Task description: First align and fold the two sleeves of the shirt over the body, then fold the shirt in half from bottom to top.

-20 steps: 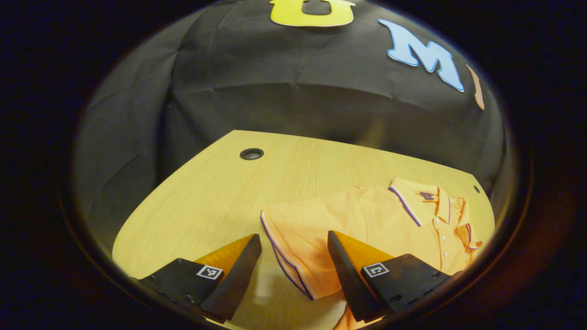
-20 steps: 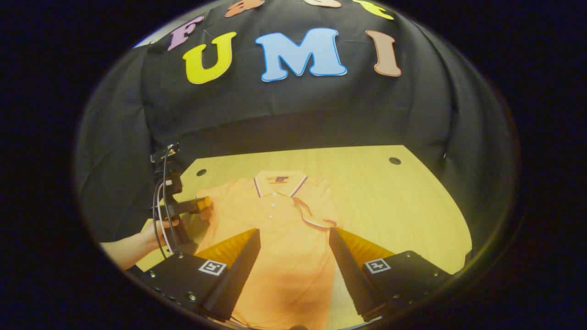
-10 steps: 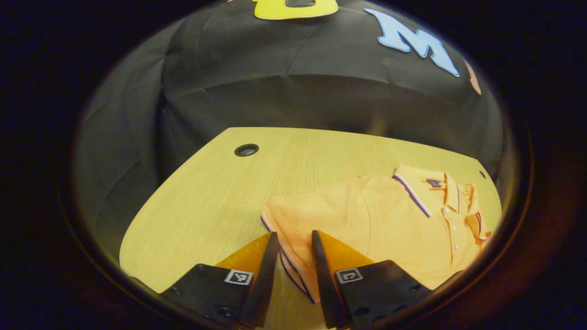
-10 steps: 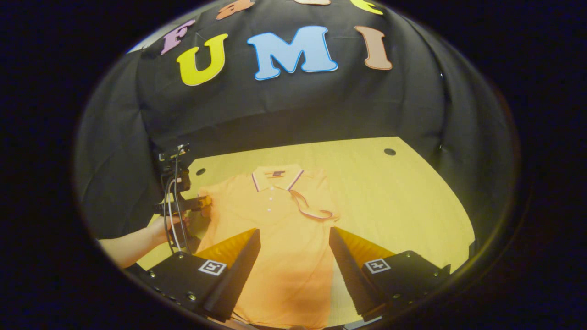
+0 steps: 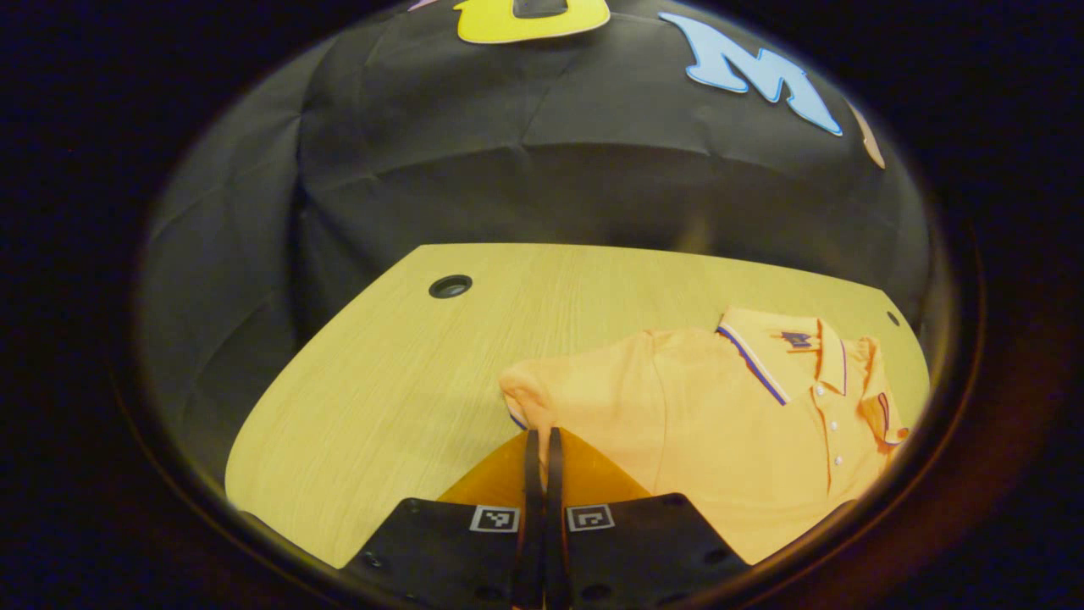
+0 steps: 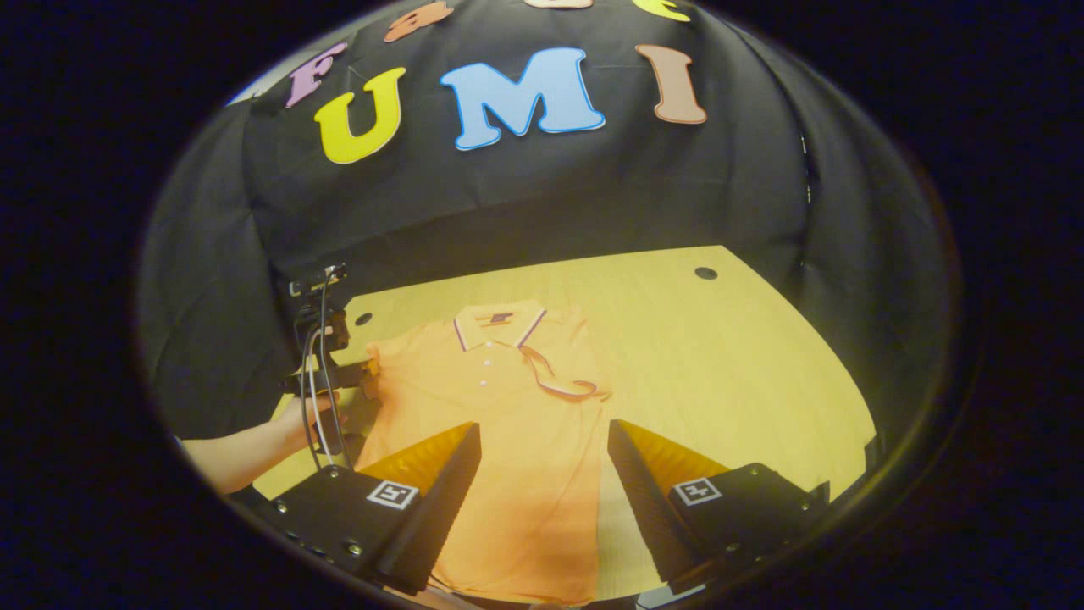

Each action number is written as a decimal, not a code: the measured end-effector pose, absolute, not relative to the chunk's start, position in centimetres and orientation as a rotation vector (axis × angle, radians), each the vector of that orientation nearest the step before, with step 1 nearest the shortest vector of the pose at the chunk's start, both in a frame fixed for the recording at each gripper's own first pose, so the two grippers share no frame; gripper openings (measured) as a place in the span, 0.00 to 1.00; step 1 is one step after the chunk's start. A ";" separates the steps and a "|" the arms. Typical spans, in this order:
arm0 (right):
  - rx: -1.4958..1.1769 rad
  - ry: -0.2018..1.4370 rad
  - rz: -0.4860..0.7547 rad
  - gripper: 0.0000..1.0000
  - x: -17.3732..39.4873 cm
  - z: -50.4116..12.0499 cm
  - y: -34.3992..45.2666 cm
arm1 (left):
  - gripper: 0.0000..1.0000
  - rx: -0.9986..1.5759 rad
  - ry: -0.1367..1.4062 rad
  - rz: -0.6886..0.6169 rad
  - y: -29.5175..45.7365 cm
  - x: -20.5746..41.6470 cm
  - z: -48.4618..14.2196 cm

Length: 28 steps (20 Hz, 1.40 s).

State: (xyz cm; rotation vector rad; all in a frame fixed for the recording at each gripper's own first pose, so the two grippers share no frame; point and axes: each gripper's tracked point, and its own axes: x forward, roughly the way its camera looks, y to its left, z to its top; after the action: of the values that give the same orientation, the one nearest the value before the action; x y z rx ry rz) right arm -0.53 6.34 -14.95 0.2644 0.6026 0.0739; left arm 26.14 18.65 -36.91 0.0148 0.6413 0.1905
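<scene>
Now my left claw (image 5: pixel 543 440) has closed on the orange shirt's (image 5: pixel 720 424) sleeve (image 5: pixel 529 391), bunching its cuff; a second ago its fingers straddled it. My right claw (image 6: pixel 544 440) stays open above the shirt's body on the desk (image 6: pixel 728 356).

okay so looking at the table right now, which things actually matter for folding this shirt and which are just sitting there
Part of the job:
- orange polo shirt, lying flat
- its sleeve, pinched in the left gripper
- the other sleeve, already folded over the body
- right gripper, open above the lower shirt

Just there:
- wooden table
- its cable holes
</scene>
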 end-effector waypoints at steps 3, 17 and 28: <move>0.272 0.601 0.059 0.94 -0.8 -15.1 5.5 | 0.06 0.035 0.600 0.176 17.7 26.4 -34.9; 0.270 0.597 0.041 0.96 -0.5 -15.7 6.4 | 0.06 0.130 0.579 -0.034 7.3 26.9 -33.8; 0.237 0.606 0.062 0.96 -0.1 -17.4 6.5 | 0.41 0.124 0.656 -0.125 4.7 24.9 -34.9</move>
State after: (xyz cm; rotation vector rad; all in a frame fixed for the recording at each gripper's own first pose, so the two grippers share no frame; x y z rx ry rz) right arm -0.15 6.49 -17.38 0.2367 0.6060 0.0624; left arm 24.86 4.75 -34.90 0.1238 0.6560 -0.1255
